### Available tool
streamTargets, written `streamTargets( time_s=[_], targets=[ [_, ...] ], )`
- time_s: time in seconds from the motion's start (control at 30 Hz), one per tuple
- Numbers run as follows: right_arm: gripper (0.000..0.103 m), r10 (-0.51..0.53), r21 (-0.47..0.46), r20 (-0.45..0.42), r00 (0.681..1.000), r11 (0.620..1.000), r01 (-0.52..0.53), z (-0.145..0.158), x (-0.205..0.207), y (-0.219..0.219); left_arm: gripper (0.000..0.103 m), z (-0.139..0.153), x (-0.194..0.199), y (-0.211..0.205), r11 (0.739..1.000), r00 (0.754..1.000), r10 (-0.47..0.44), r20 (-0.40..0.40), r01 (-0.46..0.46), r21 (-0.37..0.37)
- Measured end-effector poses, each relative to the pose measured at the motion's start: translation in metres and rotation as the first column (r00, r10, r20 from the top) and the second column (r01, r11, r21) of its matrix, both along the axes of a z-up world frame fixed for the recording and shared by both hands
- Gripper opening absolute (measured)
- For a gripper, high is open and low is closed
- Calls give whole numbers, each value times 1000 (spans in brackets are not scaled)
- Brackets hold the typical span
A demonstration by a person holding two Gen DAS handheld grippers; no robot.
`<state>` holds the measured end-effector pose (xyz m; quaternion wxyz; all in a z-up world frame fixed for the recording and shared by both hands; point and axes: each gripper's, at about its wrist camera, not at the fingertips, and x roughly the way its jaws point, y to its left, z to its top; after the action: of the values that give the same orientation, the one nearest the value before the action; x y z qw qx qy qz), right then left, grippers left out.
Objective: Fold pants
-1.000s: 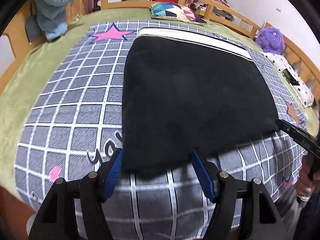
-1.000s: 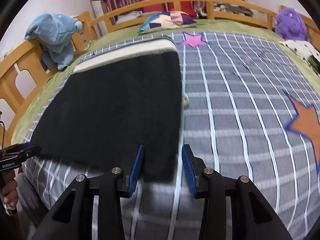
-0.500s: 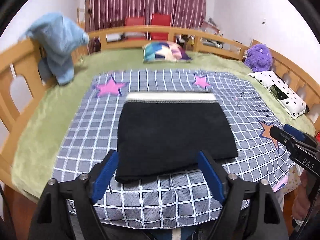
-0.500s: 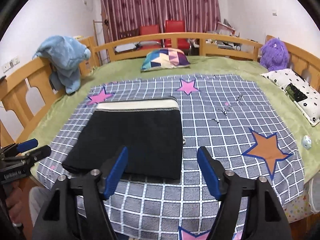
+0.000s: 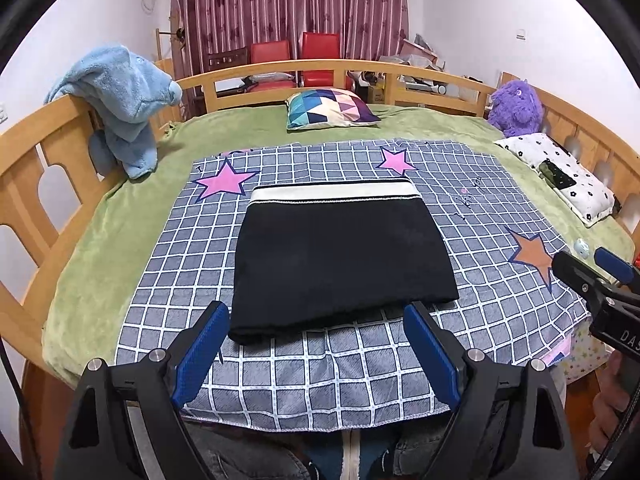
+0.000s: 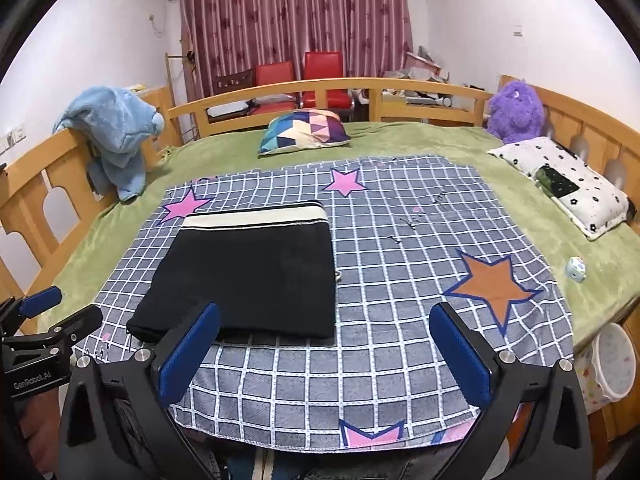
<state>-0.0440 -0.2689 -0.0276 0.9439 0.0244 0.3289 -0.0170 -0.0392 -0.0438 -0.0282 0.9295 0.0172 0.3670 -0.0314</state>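
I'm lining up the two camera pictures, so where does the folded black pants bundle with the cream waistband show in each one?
Left wrist view: folded black pants with cream waistband lie centre frame, just beyond the blue pads.
Right wrist view: they lie left of centre.
Shared landmark: the multicoloured triangle-patterned pillow behind them.

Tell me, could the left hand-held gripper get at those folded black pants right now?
Probably yes: the left hand-held gripper is open, facing the near edge of the pants with only bare checked blanket between them.
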Motion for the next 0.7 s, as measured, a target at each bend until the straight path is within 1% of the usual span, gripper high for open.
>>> streamTargets(
  time_s=[0.2, 0.5, 0.7],
  targets=[
    [102, -2, -8, 4, 1000, 1000, 2, 2, -12, 1, 88, 4, -7, 2, 1000, 1000, 26, 17, -26, 9],
    [102, -2, -40, 0, 1000, 999, 2, 2, -14, 9, 89, 2, -8, 4, 999, 999, 37, 7, -37, -5],
    [102, 1, -38, 6, 1000, 999, -1, 4, -15, 13, 89, 2, -8, 6, 999, 999, 40, 6, -39, -11]
  ],
)
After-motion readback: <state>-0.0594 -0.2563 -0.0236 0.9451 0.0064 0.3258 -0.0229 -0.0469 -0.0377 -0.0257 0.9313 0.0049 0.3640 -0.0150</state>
